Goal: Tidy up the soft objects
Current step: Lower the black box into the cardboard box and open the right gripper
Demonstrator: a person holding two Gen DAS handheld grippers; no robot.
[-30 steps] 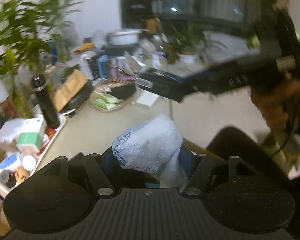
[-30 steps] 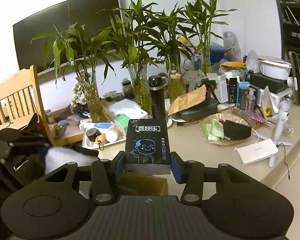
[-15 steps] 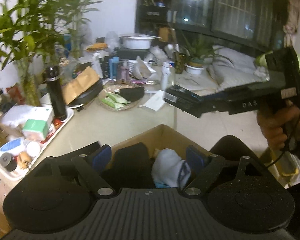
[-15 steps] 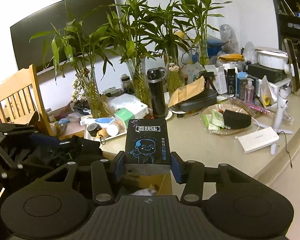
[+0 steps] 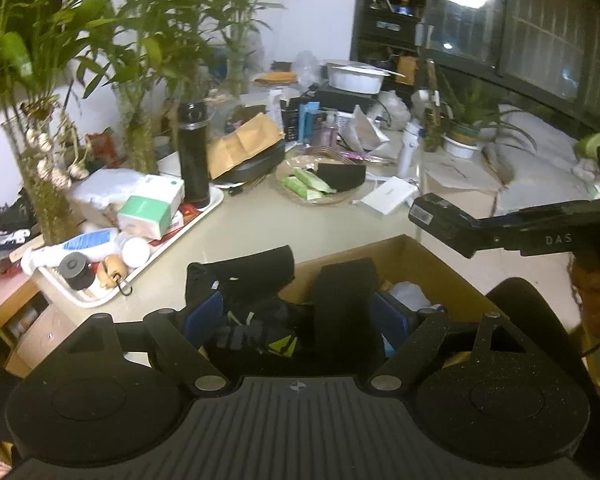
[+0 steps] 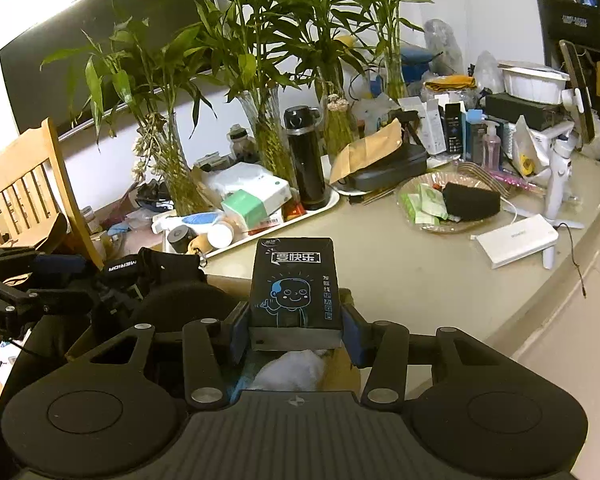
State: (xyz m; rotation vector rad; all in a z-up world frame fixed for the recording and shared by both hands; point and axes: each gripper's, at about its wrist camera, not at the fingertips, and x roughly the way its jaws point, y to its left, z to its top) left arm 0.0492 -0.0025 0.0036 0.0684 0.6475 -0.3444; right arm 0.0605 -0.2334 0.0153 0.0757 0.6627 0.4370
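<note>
My left gripper stands open above an open cardboard box, its blue pads clear of anything. Below them in the box lie black garments and a pale blue sock. My right gripper is shut on a black tissue pack printed with a cartoon child, held over the box's near corner. The sock shows under that pack. In the left wrist view the right gripper reaches in from the right, a hand on its grip. The left gripper appears at the right wrist view's left edge.
A cluttered counter runs behind the box, carrying a white tray of bottles, a black flask, bamboo vases, a glass dish and a white power bank. A wooden chair stands at the left.
The left gripper let go of the pale blue sock, which dropped into the box, and its jaws spread wide. The right gripper sank a little with the pack.
</note>
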